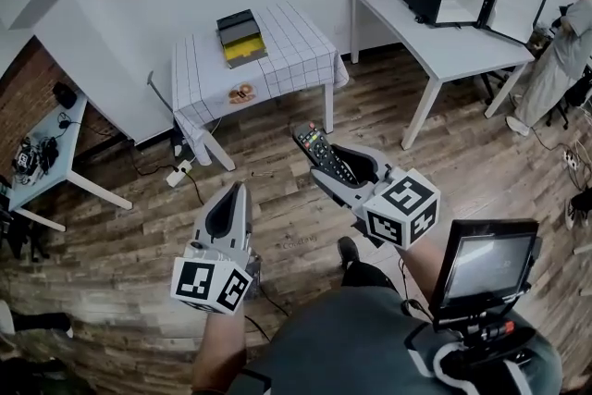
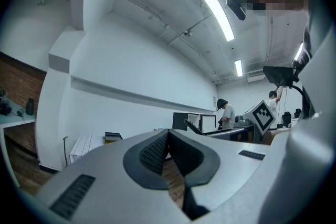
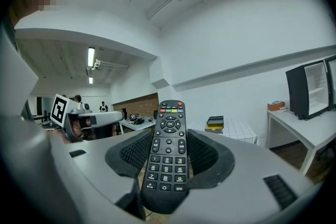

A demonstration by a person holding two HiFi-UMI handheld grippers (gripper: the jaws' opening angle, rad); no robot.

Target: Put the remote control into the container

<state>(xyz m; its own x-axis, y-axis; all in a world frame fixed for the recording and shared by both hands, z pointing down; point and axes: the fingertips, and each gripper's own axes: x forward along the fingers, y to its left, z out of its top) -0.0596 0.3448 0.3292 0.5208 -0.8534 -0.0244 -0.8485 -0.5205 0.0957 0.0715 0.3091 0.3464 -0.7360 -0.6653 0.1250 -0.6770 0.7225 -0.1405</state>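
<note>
Jaws of right gripper (image 3: 169, 150) pinch one remote control (image 1: 317, 150); left gripper (image 2: 168, 136) jaws pressed together; one container (image 1: 240, 36) well apart.

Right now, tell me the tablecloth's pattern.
Tablecloth: white with a thin dark grid; best in head view.

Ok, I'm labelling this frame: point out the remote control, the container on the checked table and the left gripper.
remote control (image 3: 168, 157): right gripper view, number keys.
container (image 1: 242, 49): head view, yellow inside.
left gripper (image 1: 240, 191): head view, closed tips.

Checked table (image 1: 289, 40) — container (image 1: 242, 40) and small round item (image 1: 242, 92) on top.
</note>
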